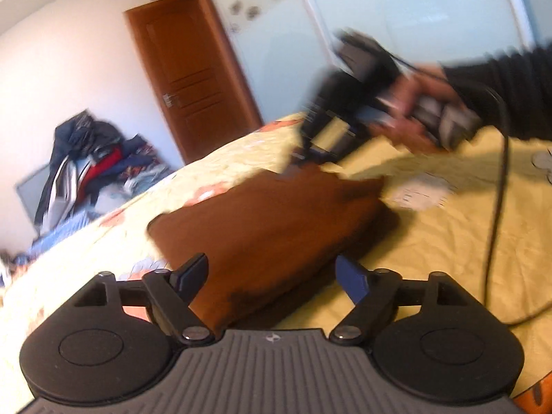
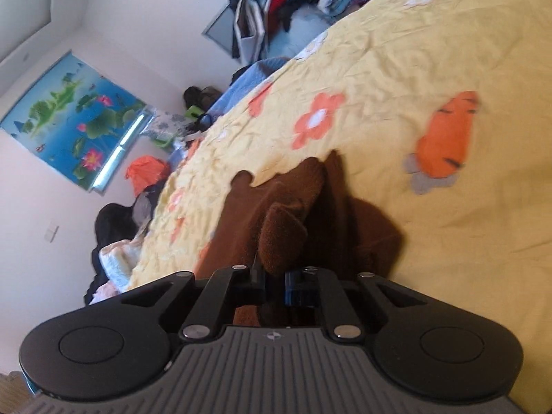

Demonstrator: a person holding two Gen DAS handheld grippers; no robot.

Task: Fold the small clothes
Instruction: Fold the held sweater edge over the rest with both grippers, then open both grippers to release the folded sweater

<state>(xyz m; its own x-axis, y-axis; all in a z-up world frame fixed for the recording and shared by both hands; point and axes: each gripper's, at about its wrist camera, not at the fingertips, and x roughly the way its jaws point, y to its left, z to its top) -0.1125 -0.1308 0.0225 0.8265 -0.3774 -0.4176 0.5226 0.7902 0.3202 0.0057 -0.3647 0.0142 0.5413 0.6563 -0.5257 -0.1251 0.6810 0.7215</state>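
Observation:
A brown garment [image 1: 262, 220] lies folded on the yellow flowered bedspread [image 1: 431, 241]. My left gripper [image 1: 272, 276] is open, its fingers straddling the garment's near edge without closing on it. My right gripper [image 1: 310, 145] shows blurred in the left wrist view, held by a hand at the garment's far corner. In the right wrist view my right gripper [image 2: 276, 276] is shut on a bunched fold of the brown garment [image 2: 283, 227], lifted a little off the bed.
A black cable [image 1: 500, 207] hangs over the bed at the right. A pile of clothes [image 1: 89, 158] sits beyond the bed's far edge by a wooden door [image 1: 193, 79]. The bedspread [image 2: 414, 69] stretches away to the right of the garment.

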